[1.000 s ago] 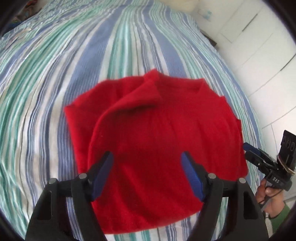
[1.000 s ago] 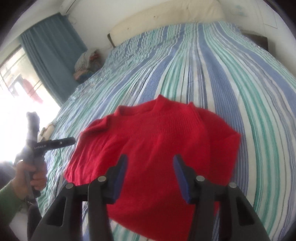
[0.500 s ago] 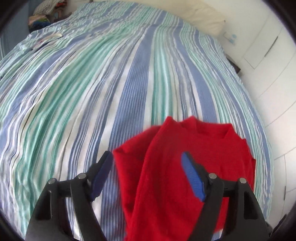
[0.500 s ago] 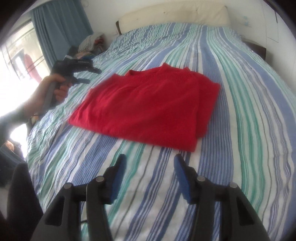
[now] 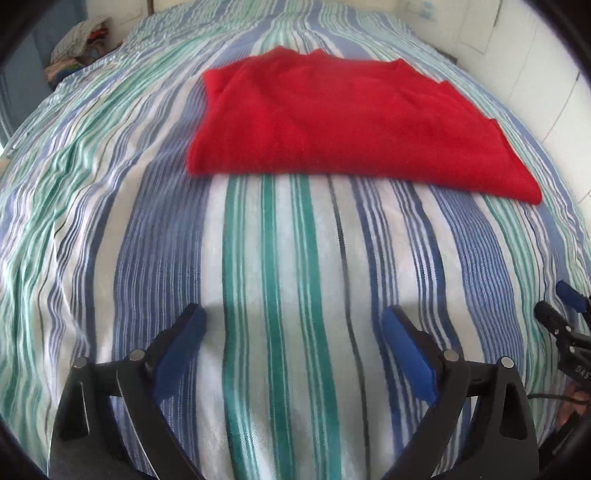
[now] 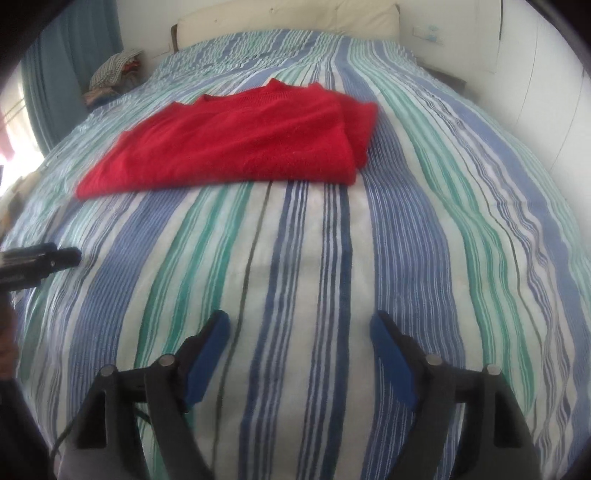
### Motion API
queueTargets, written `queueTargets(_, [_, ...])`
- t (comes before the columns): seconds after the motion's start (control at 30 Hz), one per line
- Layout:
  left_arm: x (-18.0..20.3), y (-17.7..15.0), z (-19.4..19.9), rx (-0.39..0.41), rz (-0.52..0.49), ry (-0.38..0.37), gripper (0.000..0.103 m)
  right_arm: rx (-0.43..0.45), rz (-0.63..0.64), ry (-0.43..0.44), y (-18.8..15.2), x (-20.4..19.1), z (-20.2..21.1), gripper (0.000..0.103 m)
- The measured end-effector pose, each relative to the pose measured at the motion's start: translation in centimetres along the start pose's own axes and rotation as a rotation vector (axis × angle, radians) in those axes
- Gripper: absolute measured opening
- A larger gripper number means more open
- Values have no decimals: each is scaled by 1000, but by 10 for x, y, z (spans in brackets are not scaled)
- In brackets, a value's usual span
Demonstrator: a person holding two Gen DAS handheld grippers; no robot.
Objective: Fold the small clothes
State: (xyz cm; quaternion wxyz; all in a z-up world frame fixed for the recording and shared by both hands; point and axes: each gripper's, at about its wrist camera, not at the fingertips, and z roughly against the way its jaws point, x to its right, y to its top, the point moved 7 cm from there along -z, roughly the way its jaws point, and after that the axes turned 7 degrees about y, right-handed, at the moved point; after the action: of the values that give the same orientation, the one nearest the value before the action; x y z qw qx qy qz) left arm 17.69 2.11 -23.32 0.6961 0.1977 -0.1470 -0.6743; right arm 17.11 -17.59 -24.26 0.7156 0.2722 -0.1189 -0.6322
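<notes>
Red sweater (image 5: pixel 343 122), folded flat on striped bedspread (image 5: pixel 280 280), toward the headboard (image 6: pixel 288 18).
Left gripper (image 5: pixel 291 328) and right gripper (image 6: pixel 299 332) well short of sweater's near edge, jaws opening, nothing between. Best finished by smoothing edges square, layers undisturbed.

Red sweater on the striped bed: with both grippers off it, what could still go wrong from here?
1. The red sweater lies folded but uneven: a lower layer sticks out along its right edge, so another fold may come out crooked.
2. The left gripper and right gripper, jaws opening and empty, hang over the striped bedspread; a low grab could pinch that cover along with the sweater's near edge.
</notes>
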Motion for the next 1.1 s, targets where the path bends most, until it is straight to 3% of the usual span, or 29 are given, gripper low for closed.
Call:
queueTargets(0.03, [0, -1, -2, 16, -1, 2, 103, 13, 5, -12, -2, 2, -3, 86])
queueTargets(0.1, [1, -4, -6, 46, -11, 0, 103, 40, 32, -55, -4, 4, -8, 102])
queueTargets(0.13, [1, -6, -6, 70, -9, 2, 103, 52, 31, -55, -6, 7, -12, 103])
queueTargets(0.23, [2, -7, -5, 103, -11, 17, 103, 104, 5, -14, -9, 12, -16, 103])
queueTargets(1.1, [3, -14, -4, 113, -13, 25, 102, 86, 43, -76, -8, 4, -20, 103])
